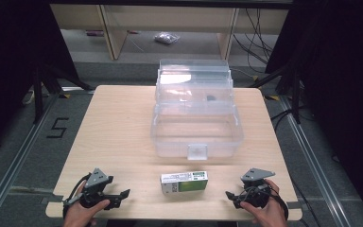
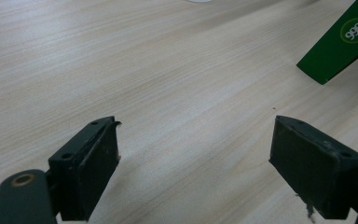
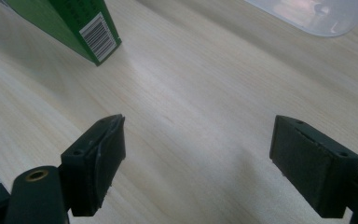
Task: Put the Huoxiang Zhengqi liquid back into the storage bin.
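Observation:
A green and white carton (image 1: 184,182) lies flat near the table's front edge, between my two grippers. My left gripper (image 1: 121,196) rests at the front left, held by a hand, jaws open and pointing toward the carton. In the left gripper view a green corner of the carton (image 2: 342,43) shows at the upper right, beyond my left gripper (image 2: 196,161). My right gripper (image 1: 230,196) sits at the front right, open, with nothing between its jaws. The right gripper view has the carton's barcode end (image 3: 79,25) at the upper left, apart from my right gripper (image 3: 198,161).
A clear plastic storage box (image 1: 196,127) with its lid (image 1: 194,78) tilted back stands in the middle of the wooden table (image 1: 118,127); its corner (image 3: 317,16) shows in the right gripper view. Dark stands and cables flank the table on the floor.

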The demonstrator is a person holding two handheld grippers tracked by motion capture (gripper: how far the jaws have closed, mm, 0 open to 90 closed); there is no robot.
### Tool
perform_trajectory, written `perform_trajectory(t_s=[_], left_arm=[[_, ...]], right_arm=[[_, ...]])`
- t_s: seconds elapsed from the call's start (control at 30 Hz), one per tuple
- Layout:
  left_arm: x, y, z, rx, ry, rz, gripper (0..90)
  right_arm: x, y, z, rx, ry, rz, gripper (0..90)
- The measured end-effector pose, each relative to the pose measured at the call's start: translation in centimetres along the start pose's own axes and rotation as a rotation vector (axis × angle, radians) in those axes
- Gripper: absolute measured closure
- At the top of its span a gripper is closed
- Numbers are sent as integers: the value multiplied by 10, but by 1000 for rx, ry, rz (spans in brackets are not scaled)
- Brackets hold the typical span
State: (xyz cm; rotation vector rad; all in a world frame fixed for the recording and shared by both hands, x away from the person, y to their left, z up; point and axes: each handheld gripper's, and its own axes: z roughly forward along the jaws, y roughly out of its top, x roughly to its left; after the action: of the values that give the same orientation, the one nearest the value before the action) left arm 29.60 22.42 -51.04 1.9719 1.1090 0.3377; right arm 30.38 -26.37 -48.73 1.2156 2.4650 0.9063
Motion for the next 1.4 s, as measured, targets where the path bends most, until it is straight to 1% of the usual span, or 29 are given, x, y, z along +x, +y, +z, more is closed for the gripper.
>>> perform_trajectory(t_s=[0.1, 0.13, 0.17, 0.2, 0.23, 0.27, 0.3, 0.33, 0.4, 0.43, 0.47, 0.5, 0.53, 0.6, 0.63, 0.7, 0.77, 0.8, 0.87, 0.9, 0.97, 1.0, 1.03, 1.13, 1.17, 1.2, 1.3, 1.37, 1.4], left_arm=[[0, 0, 0, -9, 1, -9, 147], [1, 0, 0, -11, 6, -3, 147], [1, 0, 0, -12, 7, -3, 147], [0, 0, 1, -20, 6, -13, 147], [0, 0, 1, -20, 6, -13, 147], [0, 0, 1, -19, 7, -13, 147], [0, 0, 1, -19, 7, -13, 147], [1, 0, 0, 1, 5, -2, 147], [0, 0, 1, -24, 12, -19, 147], [0, 0, 0, -15, 6, -18, 147], [0, 0, 0, -16, 6, -19, 147], [0, 0, 0, -16, 5, -15, 147], [0, 0, 0, -15, 4, -16, 147], [0, 0, 0, -14, 6, -13, 147], [0, 0, -1, -16, 9, -12, 147], [0, 0, 0, -25, 10, -10, 147], [0, 1, -1, -21, 9, -18, 147], [1, 0, -1, -20, 15, -9, 147], [0, 0, 0, -25, 10, -18, 147], [0, 0, 0, -22, 9, -15, 147], [1, 1, 0, -17, 3, -11, 147], [1, 1, 0, -17, 3, -11, 147], [0, 0, 0, -18, 5, -16, 147], [0, 1, -1, -17, 7, -12, 147], [1, 1, -1, -17, 6, -11, 147], [1, 1, -1, -17, 6, -11, 147], [0, 0, 0, -22, 8, -14, 147], [0, 0, 0, -26, 9, -18, 147], [1, 0, -1, -11, 8, -8, 147]], right_arm=[[1, 1, 0, 18, -2, -18, 193], [3, 4, -1, 42, 3, -35, 193], [2, 6, 0, 24, 7, -75, 193], [2, 9, -2, 45, 11, -82, 193], [4, 11, -2, 37, 16, -73, 193], [3, 13, -4, 45, 13, -112, 193], [3, 13, -4, 45, 13, -112, 193], [4, 15, -5, 50, 12, -105, 193], [6, 20, -8, 56, 16, -122, 193], [7, 22, -8, 55, 19, -120, 193], [8, 27, -10, 65, 20, -155, 193], [8, 27, -10, 65, 20, -155, 193], [10, 32, -13, 80, 28, -165, 193], [11, 36, -14, 82, 37, -196, 192], [12, 38, -16, 87, 45, -193, 192], [13, 40, -15, 71, 38, -202, 192], [15, 45, -15, 88, 47, -214, 189], [15, 47, -16, 96, 42, -225, 189], [19, 53, -16, 108, 59, -254, 186], [19, 54, -16, 107, 51, -269, 186], [22, 58, -16, 120, 54, -271, 186], [24, 59, -15, 125, 41, -271, 185], [22, 61, -15, 129, 40, -306, 182], [25, 64, -14, 135, 64, -297, 180], [26, 68, -14, 137, 54, -319, 177], [28, 70, -14, 141, 55, -313, 178], [28, 75, -14, 141, 67, -354, 178], [32, 79, -15, 152, 66, -350, 179], [33, 85, -16, 152, 66, -371, 180]])
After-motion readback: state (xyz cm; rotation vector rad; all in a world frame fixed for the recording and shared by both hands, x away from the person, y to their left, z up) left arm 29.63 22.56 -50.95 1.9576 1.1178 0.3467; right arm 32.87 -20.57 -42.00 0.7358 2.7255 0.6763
